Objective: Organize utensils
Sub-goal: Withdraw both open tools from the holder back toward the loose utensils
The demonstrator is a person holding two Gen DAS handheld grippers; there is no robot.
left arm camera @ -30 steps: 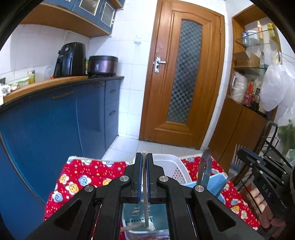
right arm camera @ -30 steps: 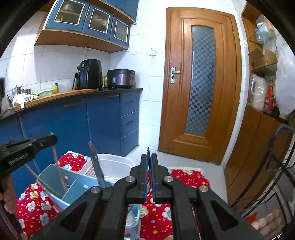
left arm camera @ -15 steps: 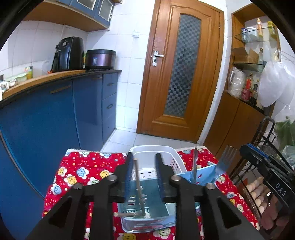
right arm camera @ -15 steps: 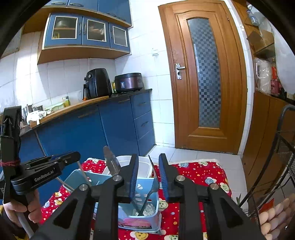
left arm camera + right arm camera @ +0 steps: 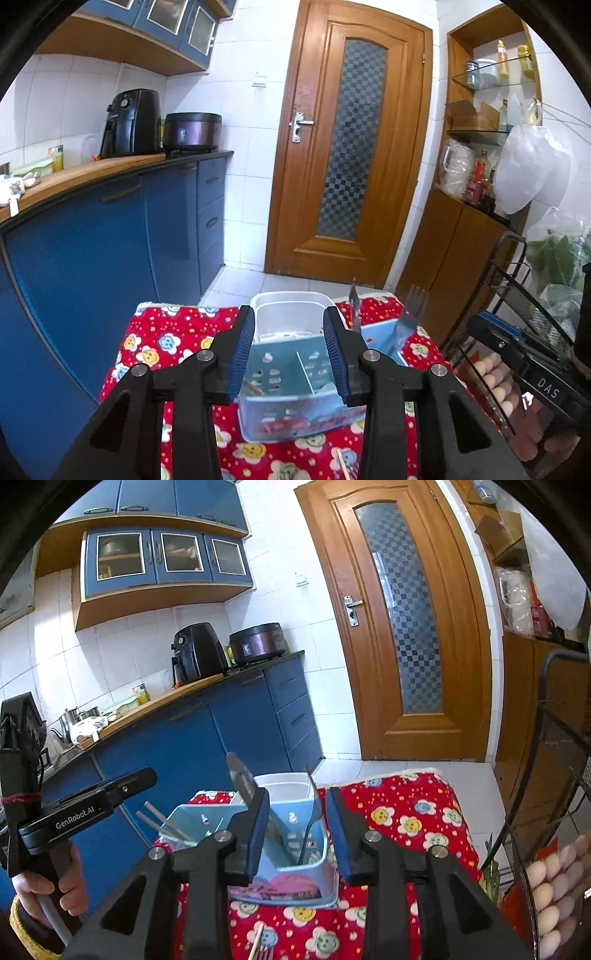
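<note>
A light blue utensil caddy (image 5: pixel 284 365) (image 5: pixel 192 810) stands on a red flowered cloth (image 5: pixel 177 332). A knife (image 5: pixel 355 306) (image 5: pixel 240 775) and a fork (image 5: pixel 413 310) (image 5: pixel 312 812) stand upright in it, and chopsticks (image 5: pixel 162 819) lean in its left compartment. My left gripper (image 5: pixel 290 354) hangs just in front of the caddy with its jaws opening and nothing between the pads. The jaws of my right gripper (image 5: pixel 297 830) are opening too, empty, in front of the compartment with the fork. Each gripper shows in the other's view, the left gripper (image 5: pixel 92 805) and the right gripper (image 5: pixel 517 354).
A white basket (image 5: pixel 288 299) (image 5: pixel 284 779) sits behind the caddy. A loose chopstick (image 5: pixel 343 465) (image 5: pixel 256 941) lies on the cloth near me. A black wire rack (image 5: pixel 517 280) with eggs (image 5: pixel 554 886) stands at the right; blue cabinets (image 5: pixel 110 258) run along the left.
Both grippers were shut, the left on a chopstick and the right on a thin utensil. Both have opened and drawn back, leaving those items in the caddy.
</note>
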